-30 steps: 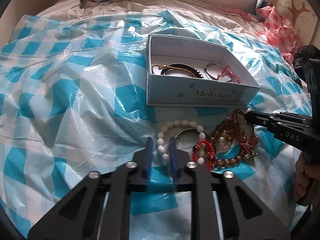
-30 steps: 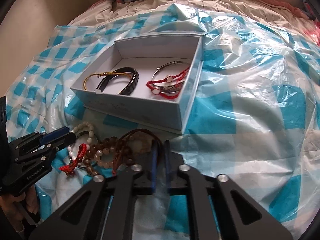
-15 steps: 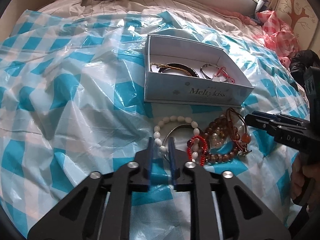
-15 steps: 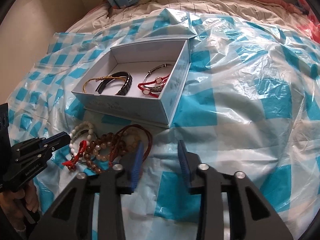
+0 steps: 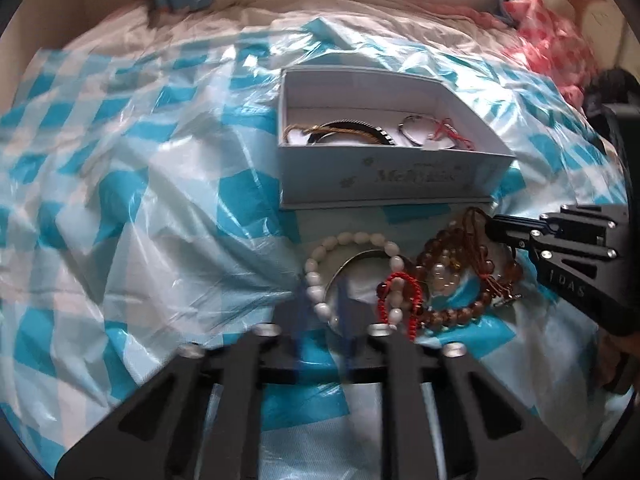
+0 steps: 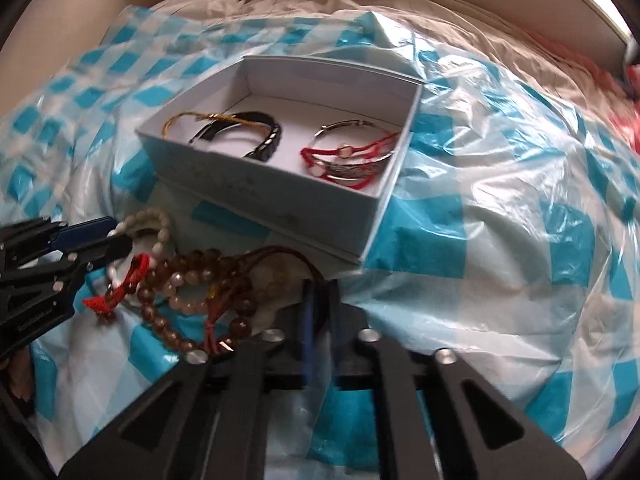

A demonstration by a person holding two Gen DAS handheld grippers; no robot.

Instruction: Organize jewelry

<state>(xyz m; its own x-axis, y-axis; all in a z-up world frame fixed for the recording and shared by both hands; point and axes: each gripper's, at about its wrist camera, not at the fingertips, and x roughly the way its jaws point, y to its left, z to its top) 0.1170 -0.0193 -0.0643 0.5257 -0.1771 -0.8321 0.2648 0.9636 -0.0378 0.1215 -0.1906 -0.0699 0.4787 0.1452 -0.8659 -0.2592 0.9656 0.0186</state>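
Brown bead bracelets (image 6: 192,292) tangled | both hand-held grippers (image 5: 320,304) (image 6: 320,300) closed, nothing clamped | whole clump could be dragged

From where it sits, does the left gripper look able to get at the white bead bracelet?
Probably yes. The left gripper sits right at the white bead bracelet, nothing covering that side; its jaws, having just closed, look shut and would need reopening.

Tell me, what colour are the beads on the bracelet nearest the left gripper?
White beads, clearest in the left wrist view.
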